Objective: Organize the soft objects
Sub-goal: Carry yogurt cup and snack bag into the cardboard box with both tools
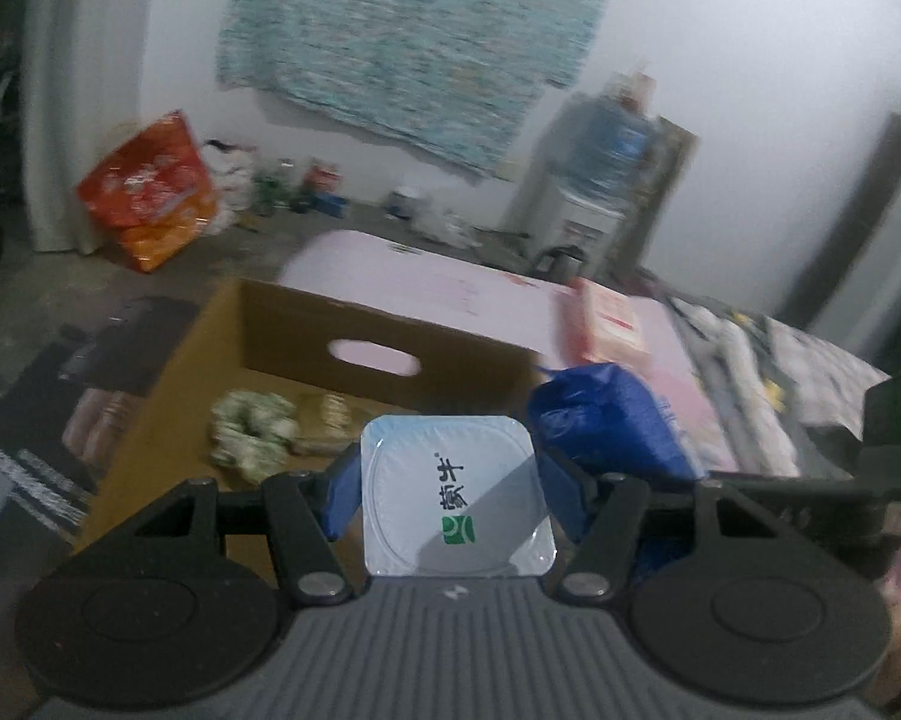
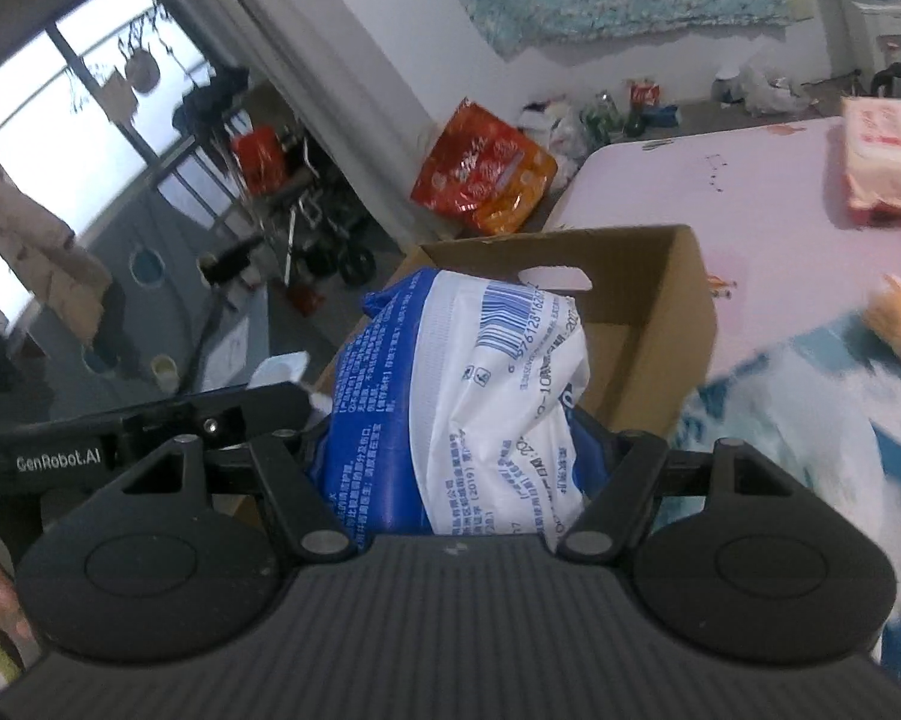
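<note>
My left gripper (image 1: pixel 450 498) is shut on a white sealed yogurt cup (image 1: pixel 456 495) with green print, held above the near edge of an open cardboard box (image 1: pixel 306 324). A green-white scrunchie (image 1: pixel 252 435) lies inside the box. My right gripper (image 2: pixel 456 468) is shut on a blue-and-white soft plastic pack (image 2: pixel 468 396), held over the same box (image 2: pixel 660 312). That pack shows blue in the left wrist view (image 1: pixel 612 426), just right of the cup. The left gripper's body shows at the left of the right wrist view (image 2: pixel 150 426).
The box stands on a pink table (image 2: pixel 750 198). A pink wipes pack (image 2: pixel 882 162) lies at its far side. A blue-white cloth (image 2: pixel 810 420) lies right of the box. An orange bag (image 1: pixel 150 192) and a water dispenser (image 1: pixel 600 180) stand by the wall.
</note>
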Tool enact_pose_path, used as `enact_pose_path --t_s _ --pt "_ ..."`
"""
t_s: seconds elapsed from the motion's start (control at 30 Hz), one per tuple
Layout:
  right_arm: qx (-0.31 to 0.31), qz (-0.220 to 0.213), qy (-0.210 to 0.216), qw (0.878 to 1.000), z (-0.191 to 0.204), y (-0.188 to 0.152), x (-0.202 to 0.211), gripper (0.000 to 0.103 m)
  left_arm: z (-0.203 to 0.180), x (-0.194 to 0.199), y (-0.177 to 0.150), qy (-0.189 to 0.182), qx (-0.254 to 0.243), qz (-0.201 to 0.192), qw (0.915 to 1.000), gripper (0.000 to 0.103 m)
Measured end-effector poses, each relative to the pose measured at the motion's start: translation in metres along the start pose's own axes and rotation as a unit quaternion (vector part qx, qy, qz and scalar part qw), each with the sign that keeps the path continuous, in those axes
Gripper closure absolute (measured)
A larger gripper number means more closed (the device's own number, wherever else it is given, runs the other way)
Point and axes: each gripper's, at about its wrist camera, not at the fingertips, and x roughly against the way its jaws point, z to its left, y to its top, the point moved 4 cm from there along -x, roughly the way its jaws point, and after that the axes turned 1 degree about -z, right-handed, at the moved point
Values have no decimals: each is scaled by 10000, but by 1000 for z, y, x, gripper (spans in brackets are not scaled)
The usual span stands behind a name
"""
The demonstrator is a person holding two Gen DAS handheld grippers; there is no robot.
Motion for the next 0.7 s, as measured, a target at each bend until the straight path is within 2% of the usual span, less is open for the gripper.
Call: enact_pose_path --t_s 0.17,0.4,0.57,0.7 --pt "97 395 -314 9987 10 44 -60 33 39 -18 11 375 258 7 9990 40" --pt "110 1024 -1372 9852 1 61 -145 33 69 -43 10 464 479 197 9976 40" --pt "30 1091 -1976 9742 -14 64 -194 31 83 -58 5 521 561 369 9964 40" --pt "444 1027 -2418 9639 -13 62 -227 24 91 -66 1 586 631 501 9950 40"
